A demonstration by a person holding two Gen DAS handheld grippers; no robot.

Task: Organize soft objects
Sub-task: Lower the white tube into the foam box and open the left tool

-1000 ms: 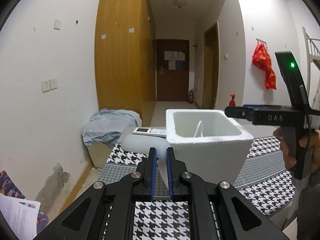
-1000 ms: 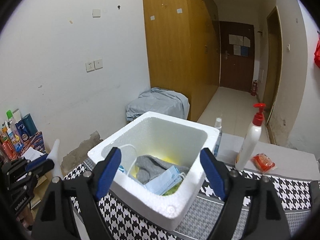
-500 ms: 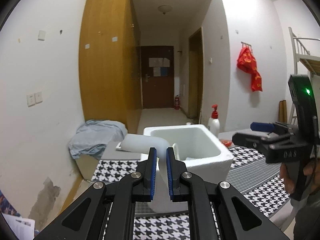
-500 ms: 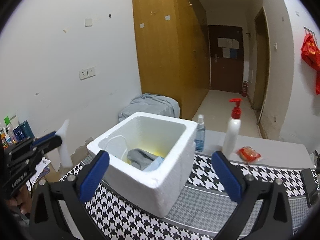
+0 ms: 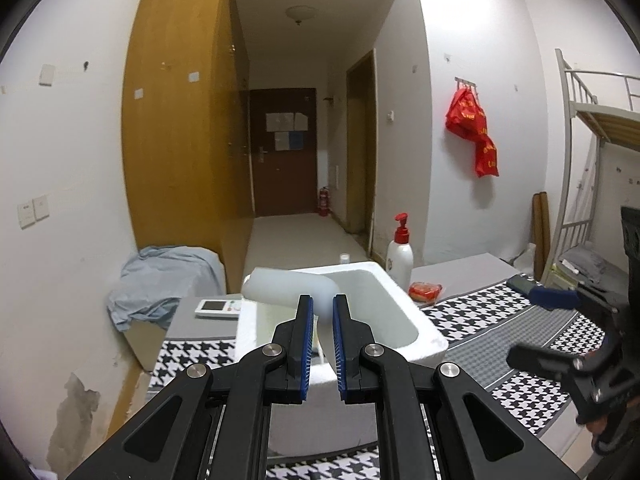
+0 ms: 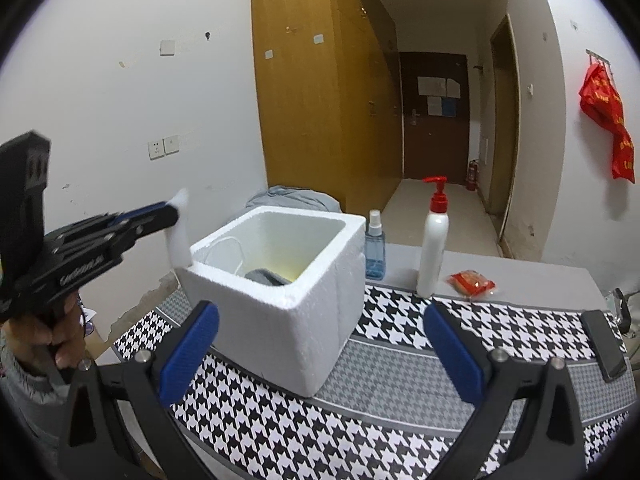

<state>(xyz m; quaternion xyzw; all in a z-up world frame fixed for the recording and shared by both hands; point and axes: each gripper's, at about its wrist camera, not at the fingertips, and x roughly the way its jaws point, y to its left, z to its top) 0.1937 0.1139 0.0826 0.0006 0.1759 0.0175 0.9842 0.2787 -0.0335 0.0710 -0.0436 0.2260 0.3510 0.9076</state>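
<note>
The soft white foam tube (image 5: 288,289) is pinched tight between the two blue pads of the left gripper (image 5: 321,322). It hangs in the air just beside the near left corner of the white foam box (image 6: 280,280), up above the rim. From the right side you can see the tube (image 6: 180,228) sticking out of the left gripper (image 6: 170,210) with one end up and one end down. A hand (image 6: 44,332) in a grey sleeve holds that gripper.

The box is open on top and stands on a black and white checked cloth (image 6: 400,360) on the table. Inside it lie a grey soft thing (image 6: 266,277) and a thin white loop (image 6: 228,248); the bottom looks yellowish.

The right gripper (image 6: 324,354) is spread wide with nothing between its blue pads. Its jaws have just been opening. It hangs low in front of the box, not touching it.

Behind the box stand a small blue spray bottle (image 6: 375,248) and a tall white pump bottle with a red top (image 6: 434,240). A small red packet (image 6: 472,282) lies near the pump bottle. A dark phone (image 6: 604,344) lies on the cloth at the far right. A white remote (image 5: 218,308) lies on the table to the left of the box
</note>
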